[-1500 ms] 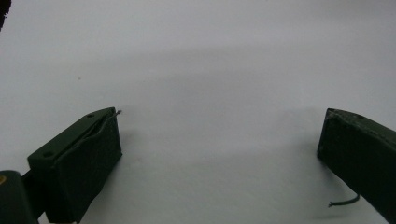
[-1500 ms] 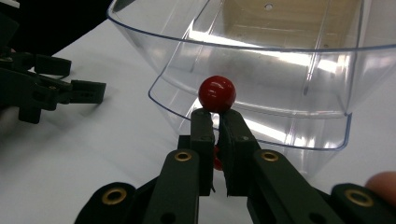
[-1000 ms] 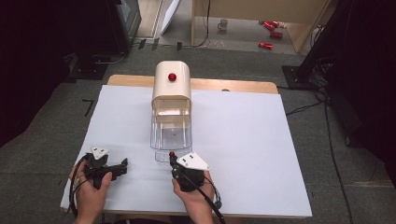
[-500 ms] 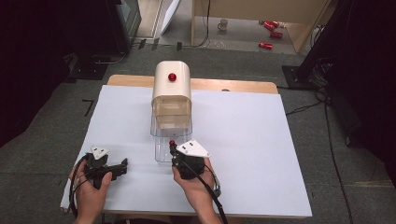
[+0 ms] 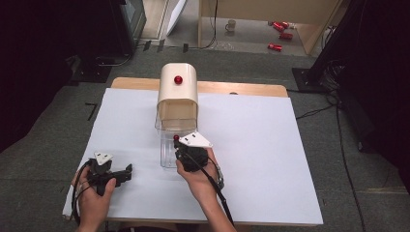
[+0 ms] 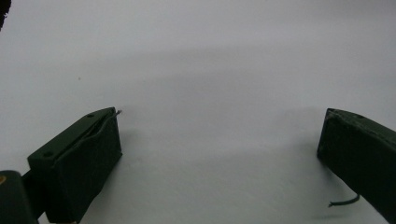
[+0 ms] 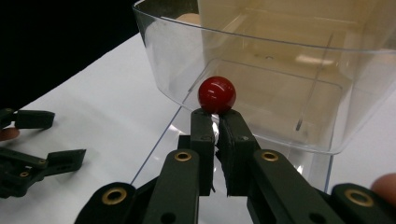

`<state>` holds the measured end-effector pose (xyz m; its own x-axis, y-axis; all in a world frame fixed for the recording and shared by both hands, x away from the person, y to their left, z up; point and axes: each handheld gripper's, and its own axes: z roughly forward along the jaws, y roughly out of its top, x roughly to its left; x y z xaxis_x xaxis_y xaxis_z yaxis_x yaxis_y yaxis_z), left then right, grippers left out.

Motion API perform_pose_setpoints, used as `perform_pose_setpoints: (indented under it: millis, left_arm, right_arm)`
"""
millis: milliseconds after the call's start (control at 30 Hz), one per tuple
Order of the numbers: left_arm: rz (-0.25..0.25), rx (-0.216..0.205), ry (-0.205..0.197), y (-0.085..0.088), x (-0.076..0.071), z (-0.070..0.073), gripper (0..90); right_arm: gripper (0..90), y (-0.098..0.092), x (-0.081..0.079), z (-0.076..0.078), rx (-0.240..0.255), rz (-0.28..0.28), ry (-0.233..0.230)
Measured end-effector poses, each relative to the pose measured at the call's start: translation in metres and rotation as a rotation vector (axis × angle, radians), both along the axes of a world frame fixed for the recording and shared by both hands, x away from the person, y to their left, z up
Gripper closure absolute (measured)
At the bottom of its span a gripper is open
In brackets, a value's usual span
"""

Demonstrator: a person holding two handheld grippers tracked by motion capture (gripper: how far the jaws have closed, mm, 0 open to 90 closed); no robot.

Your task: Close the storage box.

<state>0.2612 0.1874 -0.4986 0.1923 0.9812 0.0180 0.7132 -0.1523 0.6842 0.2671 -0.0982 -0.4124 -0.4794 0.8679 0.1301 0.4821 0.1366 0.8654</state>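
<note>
Red knob (image 7: 217, 94) pinched at tips of clenched right gripper (image 7: 215, 113), against clear drawer (image 7: 261, 60)

The cream dispenser (image 5: 177, 92) is taken as landmark; it is set at the far middle of the white sheet (image 5: 270, 159), which is laid on the table (image 5: 251, 89). A knob (image 5: 178, 79) is seated on the dispenser's top. The clear drawer (image 5: 169, 147) is drawn out before the dispenser. A ball (image 7: 217, 94) is held at the drawer's near edge by the right gripper (image 5: 177, 143). The left gripper (image 5: 126, 173) is rested before the dispenser and to its left, on the sheet. A mug (image 5: 231, 25) and cans (image 5: 283, 35) are placed behind the dispenser, on the floor.
</note>
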Motion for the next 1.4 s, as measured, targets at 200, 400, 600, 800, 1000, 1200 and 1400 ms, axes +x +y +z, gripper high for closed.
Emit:
perform_pose_setpoints:
  millis: [200, 400, 600, 800, 1000, 1200, 1400]
  left_arm:
    - [0.0, -0.001, -0.003, 0.0, 0.0, 0.0, 0.0]
    - [0.0, 0.001, -0.003, 0.0, 0.0, 0.0, 0.0]
    - [-0.001, 0.001, -0.003, 0.0, 0.0, 0.0, 0.0]
    - [0.0, 0.001, -0.004, 0.0, 0.0, 0.0, 0.0]
    - [0.0, 0.001, -0.003, 0.0, 0.0, 0.0, 0.0]
    - [0.0, 0.001, -0.003, 0.0, 0.0, 0.0, 0.0]
    - [-0.001, 0.001, -0.002, 0.0, 0.0, 0.0, 0.0]
  right_arm:
    - [85.8, 0.0, 0.015, 0.0, 0.001, -0.004, 0.013]
    - [86.0, 0.001, 0.025, 0.001, 0.002, -0.012, 0.016]
    - [86.1, 0.0, 0.036, 0.003, 0.009, -0.018, 0.016]
    - [86.1, 0.0, 0.043, 0.004, 0.014, -0.018, 0.017]
    - [86.1, -0.002, 0.048, 0.005, 0.016, -0.022, 0.014]
    - [85.7, -0.006, 0.054, 0.008, 0.03, -0.024, 0.004]
    - [84.5, -0.007, 0.059, 0.007, 0.054, -0.014, 0.011]
